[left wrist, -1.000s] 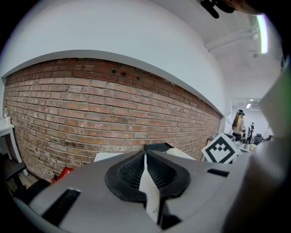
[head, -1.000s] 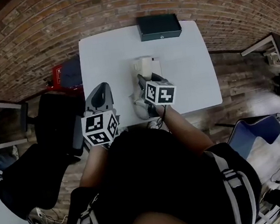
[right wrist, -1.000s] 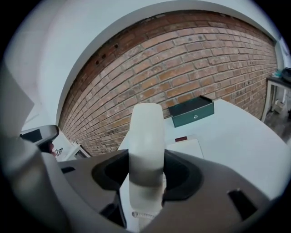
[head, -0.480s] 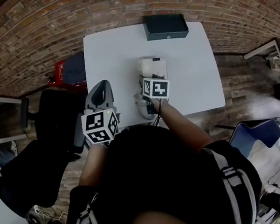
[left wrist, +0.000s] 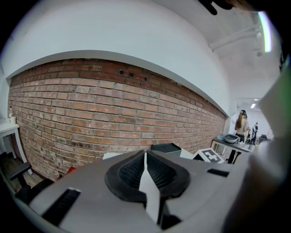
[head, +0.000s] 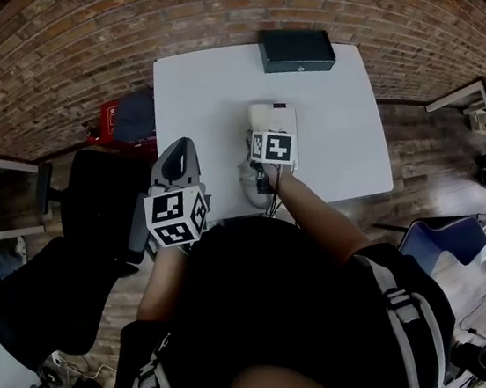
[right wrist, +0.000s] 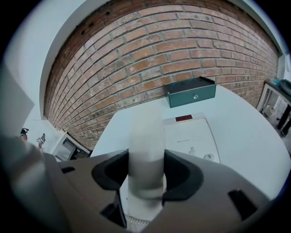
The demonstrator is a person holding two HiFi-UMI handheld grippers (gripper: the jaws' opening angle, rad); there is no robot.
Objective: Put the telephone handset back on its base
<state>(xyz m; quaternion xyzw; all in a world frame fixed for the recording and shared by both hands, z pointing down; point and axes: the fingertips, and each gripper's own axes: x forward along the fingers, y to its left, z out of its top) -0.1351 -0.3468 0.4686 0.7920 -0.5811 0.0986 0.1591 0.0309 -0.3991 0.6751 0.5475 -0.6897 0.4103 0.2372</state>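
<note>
Right gripper view has it: the right hand-held gripper (right wrist: 146, 175) is clamped on the white telephone handset (right wrist: 145, 136), pads pressing both its sides. The base (right wrist: 193, 141) sits just beyond it to the right, and a dark green box (right wrist: 190, 91) stands at the table's (right wrist: 254, 136) far edge. The left hand-held gripper (left wrist: 145, 169) is clenched on nothing, off the table's near left corner.
</note>
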